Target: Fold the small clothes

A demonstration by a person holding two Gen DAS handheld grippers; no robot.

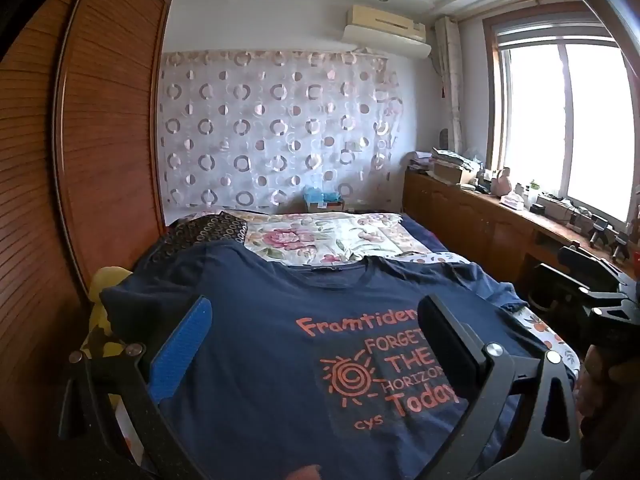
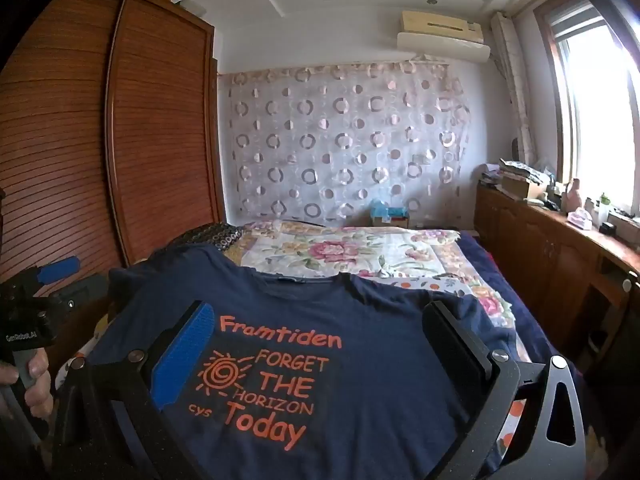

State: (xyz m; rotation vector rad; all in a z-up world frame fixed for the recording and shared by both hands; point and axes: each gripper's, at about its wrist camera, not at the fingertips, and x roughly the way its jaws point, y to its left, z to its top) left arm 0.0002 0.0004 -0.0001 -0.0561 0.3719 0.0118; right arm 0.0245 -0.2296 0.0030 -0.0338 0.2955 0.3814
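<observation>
A navy T-shirt (image 1: 280,300) with orange print lies spread flat, front up, on the bed, collar toward the far wall; it also shows in the right wrist view (image 2: 360,320). My left gripper (image 1: 316,320) is open and empty, hovering above the shirt's chest. My right gripper (image 2: 320,328) is open and empty above the same print. The right gripper's body shows at the left wrist view's right edge (image 1: 600,300); the left gripper shows at the right wrist view's left edge (image 2: 44,292).
The bed (image 2: 380,252) has a floral cover and a dark patterned cloth (image 1: 208,228) at the far left. A wooden wardrobe (image 1: 80,160) stands left. A cluttered wooden cabinet (image 1: 500,216) runs under the window on the right.
</observation>
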